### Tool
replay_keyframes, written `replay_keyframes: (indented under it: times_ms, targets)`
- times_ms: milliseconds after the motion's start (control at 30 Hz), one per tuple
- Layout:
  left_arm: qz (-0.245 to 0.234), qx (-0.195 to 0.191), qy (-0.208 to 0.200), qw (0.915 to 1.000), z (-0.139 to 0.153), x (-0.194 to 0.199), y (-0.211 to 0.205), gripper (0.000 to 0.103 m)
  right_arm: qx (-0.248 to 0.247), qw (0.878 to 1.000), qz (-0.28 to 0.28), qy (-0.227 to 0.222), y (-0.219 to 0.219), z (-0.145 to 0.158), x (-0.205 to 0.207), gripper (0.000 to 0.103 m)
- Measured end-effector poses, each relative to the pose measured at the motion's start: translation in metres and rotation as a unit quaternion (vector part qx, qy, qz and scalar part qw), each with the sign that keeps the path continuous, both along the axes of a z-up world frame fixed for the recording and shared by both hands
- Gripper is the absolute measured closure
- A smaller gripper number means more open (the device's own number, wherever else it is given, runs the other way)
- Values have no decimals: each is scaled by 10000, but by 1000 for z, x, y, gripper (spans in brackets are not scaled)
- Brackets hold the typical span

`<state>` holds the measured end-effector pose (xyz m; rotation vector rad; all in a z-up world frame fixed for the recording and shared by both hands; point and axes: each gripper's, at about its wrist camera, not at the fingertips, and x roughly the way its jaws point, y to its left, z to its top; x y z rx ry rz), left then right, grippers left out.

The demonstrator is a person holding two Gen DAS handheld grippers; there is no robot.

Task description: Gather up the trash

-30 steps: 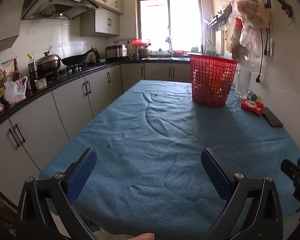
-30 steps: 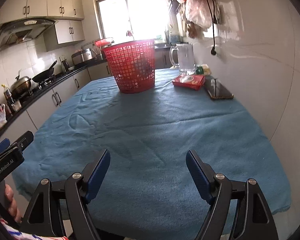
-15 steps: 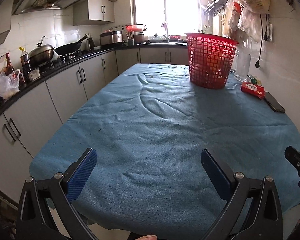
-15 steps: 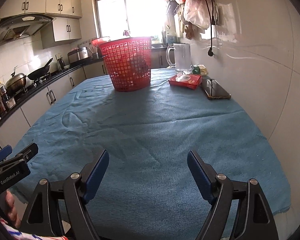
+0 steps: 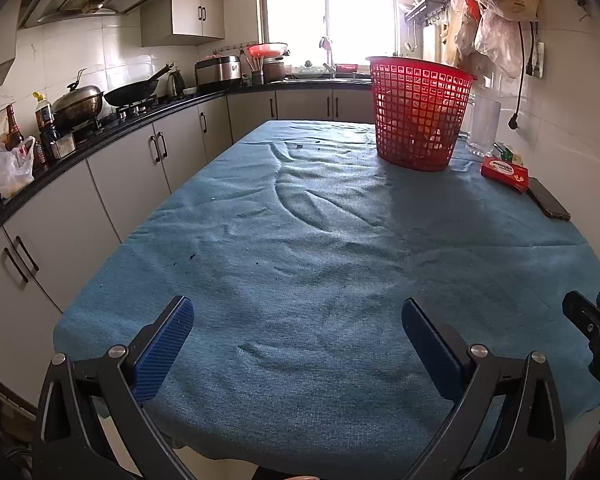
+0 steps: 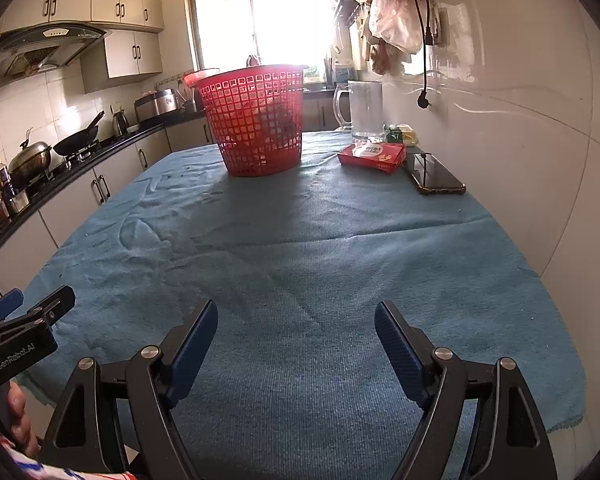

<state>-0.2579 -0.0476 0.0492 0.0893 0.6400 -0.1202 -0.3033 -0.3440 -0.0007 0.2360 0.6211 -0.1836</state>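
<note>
Both wrist cameras sit low at the near end of the blue cloth-covered table (image 5: 300, 240), looking down its length toward the bright window (image 5: 328, 12). The left view faces from the counter side, the right from the wall side; both share the distant red plastic mesh basket (image 5: 418, 116) (image 6: 256, 120).

the left gripper (image 5: 298, 322) is spread wide, its two blue-padded fingers (image 5: 164, 346) pointing forward and holding nothing. the right gripper (image 6: 296, 326) stands the same way, jaws far apart and nothing between them, blue pads (image 6: 398, 346) facing inward. both sit low and level, side by side (each shows at the edge of the other's view). a bare hand (image 6: 18, 416) grips the left gripper's handle, seen from the right wrist.
</note>
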Motion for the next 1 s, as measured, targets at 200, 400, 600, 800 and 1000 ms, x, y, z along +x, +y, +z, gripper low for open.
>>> replay_keyframes:
  times_ms: [200, 400, 600, 800, 1000]
  targets:
    - [-24, 8, 31, 10000, -1, 2, -1, 0, -25, 10000, 36, -12, 1, -1, 4, 18]
    - [-59, 11, 79, 10000, -2, 4, -2, 0, -15, 10000, 65, 9, 0, -2, 7, 18]
    - [-85, 39, 66, 9999, -2, 5, -3, 0, -23, 10000, 80, 2, 0, -2, 10, 18]
    - [-113, 82, 51, 9999, -1, 5, -6, 0, -119, 9998, 148, -46, 2, 1, 15, 18]
    - [-142, 133, 67, 9998, -1, 6, -9, 0, -132, 9997, 177, -88, 2, 1, 16, 18]
